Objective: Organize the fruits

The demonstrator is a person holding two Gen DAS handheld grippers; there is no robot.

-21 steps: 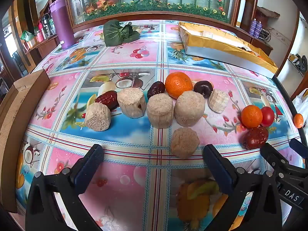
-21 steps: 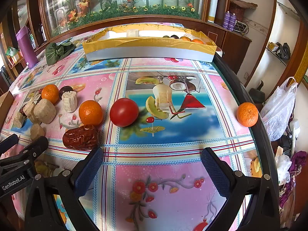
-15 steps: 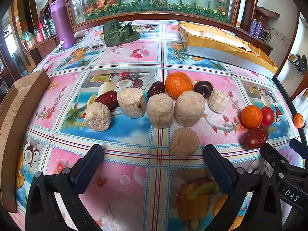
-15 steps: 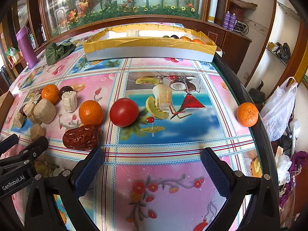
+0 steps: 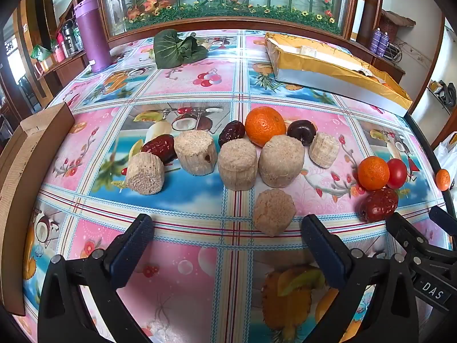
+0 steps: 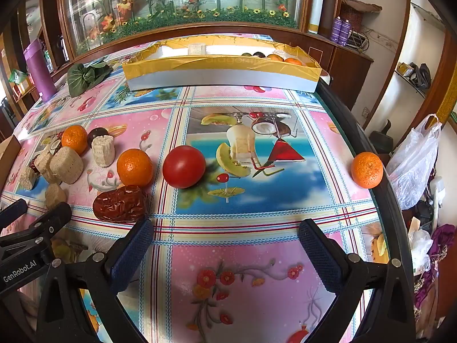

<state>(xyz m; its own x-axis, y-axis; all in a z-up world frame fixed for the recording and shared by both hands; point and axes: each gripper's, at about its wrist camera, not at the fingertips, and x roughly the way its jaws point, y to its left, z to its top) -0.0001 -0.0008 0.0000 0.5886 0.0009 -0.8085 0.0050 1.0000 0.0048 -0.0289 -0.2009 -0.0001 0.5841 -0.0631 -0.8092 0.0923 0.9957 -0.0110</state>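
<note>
Both grippers are open and empty, low over the near edge of the table. My left gripper (image 5: 225, 240) faces several beige corn-cob pieces (image 5: 237, 163), an orange (image 5: 265, 125), dark red dates (image 5: 159, 147) and a dark plum (image 5: 302, 132). My right gripper (image 6: 225, 243) faces a red tomato (image 6: 184, 166), an orange (image 6: 134, 167) and a wrinkled date (image 6: 120, 204) just beyond its left finger. Another orange (image 6: 367, 169) sits at the table's right edge. The gold-lined box (image 6: 222, 68) at the back holds several fruits.
A cardboard box (image 5: 20, 177) lies along the left edge. A purple bottle (image 5: 92, 33) and green leaves (image 5: 174, 48) stand at the back left. A white plastic bag (image 6: 414, 160) hangs off the right side. The left gripper shows in the right wrist view (image 6: 25, 228).
</note>
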